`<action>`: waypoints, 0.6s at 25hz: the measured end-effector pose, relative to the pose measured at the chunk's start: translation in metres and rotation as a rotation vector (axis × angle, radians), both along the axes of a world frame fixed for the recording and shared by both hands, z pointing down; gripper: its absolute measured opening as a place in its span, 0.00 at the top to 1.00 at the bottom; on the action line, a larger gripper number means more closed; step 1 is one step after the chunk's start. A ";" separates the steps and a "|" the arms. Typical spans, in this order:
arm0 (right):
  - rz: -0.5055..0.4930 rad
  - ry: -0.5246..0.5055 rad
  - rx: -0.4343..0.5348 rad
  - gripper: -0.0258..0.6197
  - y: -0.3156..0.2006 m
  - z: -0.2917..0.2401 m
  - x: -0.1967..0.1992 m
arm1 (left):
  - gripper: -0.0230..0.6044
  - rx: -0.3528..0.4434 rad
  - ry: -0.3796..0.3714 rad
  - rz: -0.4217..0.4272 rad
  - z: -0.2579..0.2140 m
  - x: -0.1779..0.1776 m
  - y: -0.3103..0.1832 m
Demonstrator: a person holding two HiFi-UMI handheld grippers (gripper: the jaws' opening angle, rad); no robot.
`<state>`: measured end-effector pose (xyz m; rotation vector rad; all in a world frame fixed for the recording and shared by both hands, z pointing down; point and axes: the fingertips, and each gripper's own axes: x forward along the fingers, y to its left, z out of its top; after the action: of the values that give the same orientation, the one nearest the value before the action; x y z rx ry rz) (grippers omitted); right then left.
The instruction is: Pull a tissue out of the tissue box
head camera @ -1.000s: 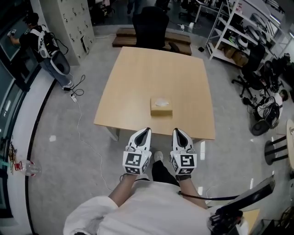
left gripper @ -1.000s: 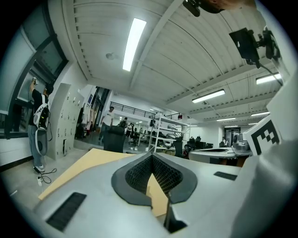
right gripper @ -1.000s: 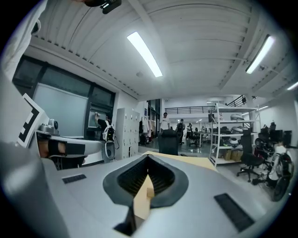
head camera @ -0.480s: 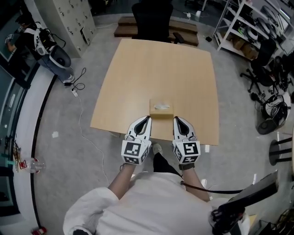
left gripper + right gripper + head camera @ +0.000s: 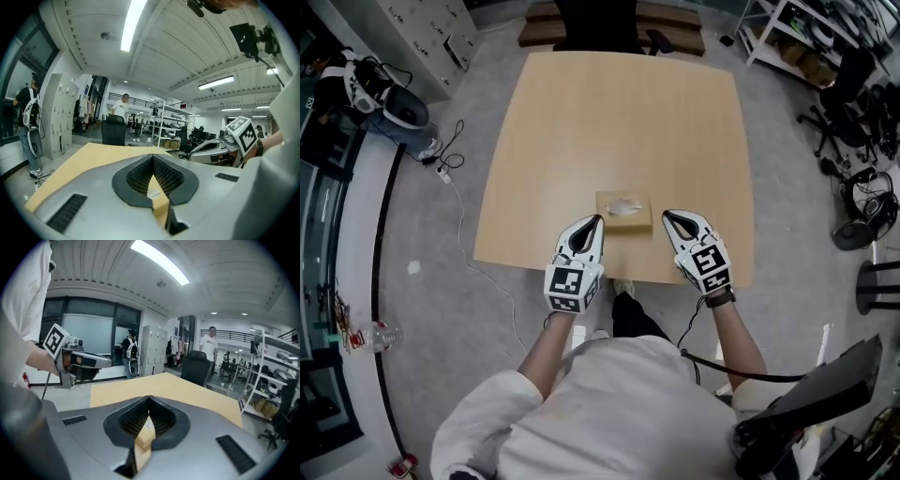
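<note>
A tan tissue box (image 5: 624,210) with a white tissue (image 5: 625,205) poking from its top lies near the front edge of the wooden table (image 5: 581,122). My left gripper (image 5: 599,219) is shut, its tip just left of the box's near corner. On the other side my right gripper (image 5: 667,216) is shut too, its tip a little right of the box. Neither holds anything. In the left gripper view the jaws meet at a point (image 5: 152,157), and the right gripper (image 5: 234,140) shows beside it. The right gripper view shows closed jaws (image 5: 149,400) and the left gripper (image 5: 70,357).
A black office chair (image 5: 598,21) stands at the table's far edge. Metal shelves (image 5: 806,37) and more chairs (image 5: 853,103) fill the right side. Cables (image 5: 441,155) run over the floor on the left, where a bottle (image 5: 370,336) lies.
Both grippers have gone forward from in front of the table to over its near edge, flanking the tissue box. The right one has swung outward to the right.
</note>
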<state>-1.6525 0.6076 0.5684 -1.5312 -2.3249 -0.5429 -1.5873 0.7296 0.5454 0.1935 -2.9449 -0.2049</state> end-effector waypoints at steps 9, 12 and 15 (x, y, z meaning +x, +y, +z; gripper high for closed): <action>-0.187 -0.017 0.144 0.96 -0.044 0.019 -0.062 | 0.96 0.012 0.057 -0.016 0.031 -0.030 0.053; -0.268 -0.027 0.172 0.96 -0.049 0.019 -0.078 | 0.96 -0.002 0.075 -0.015 0.041 -0.037 0.060; -0.320 -0.028 0.215 0.96 -0.052 0.023 -0.099 | 0.96 0.000 0.090 -0.016 0.049 -0.046 0.054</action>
<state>-1.7514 0.5555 0.5916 -1.8053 -1.9724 -0.8656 -1.6328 0.7837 0.5942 0.1571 -2.8575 -0.2105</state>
